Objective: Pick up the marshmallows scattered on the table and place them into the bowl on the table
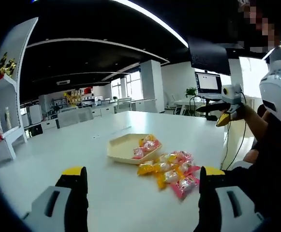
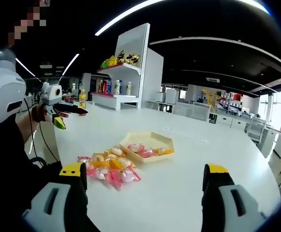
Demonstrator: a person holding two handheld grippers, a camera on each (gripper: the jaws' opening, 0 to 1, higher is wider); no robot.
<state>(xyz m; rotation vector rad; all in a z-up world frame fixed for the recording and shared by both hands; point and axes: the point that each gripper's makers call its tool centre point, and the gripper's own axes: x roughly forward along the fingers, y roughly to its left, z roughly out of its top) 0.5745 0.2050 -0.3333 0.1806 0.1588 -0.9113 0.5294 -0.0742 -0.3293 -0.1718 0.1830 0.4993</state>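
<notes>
Wide white tabletop (image 1: 58,154), mostly bare, office shelves (image 2: 125,77) and desks behind. Shallow tan hexagonal bowl (image 1: 123,147) near the middle, a few wrapped marshmallows already inside at its near-right side (image 1: 147,145). Main pile of marshmallows (image 1: 171,171) (pink and yellow wrappers) bunched on the tabletop just beside the bowl, on the person's side, some touching each other, the closest almost at the rim. Pile stretched roughly along a line running from the bowl toward the person; single packets lying flat, pointing every which way, no shared axis.

Left gripper (image 1: 142,181) held above and well short of the pile, fingers spread wide, nothing between them. Right gripper (image 2: 145,179) likewise raised over the tabletop, fingers apart and empty. Each gripper also seen from the opposite camera, held up off to the side at about the person's chest height (looks like a ready pose, not a reach).

Probably early in the task: most packets outside the bowl. Pile sitting this close to the bowl means short carries. Soft, slippery wrappers, likely to slide or come up two at a time.
</notes>
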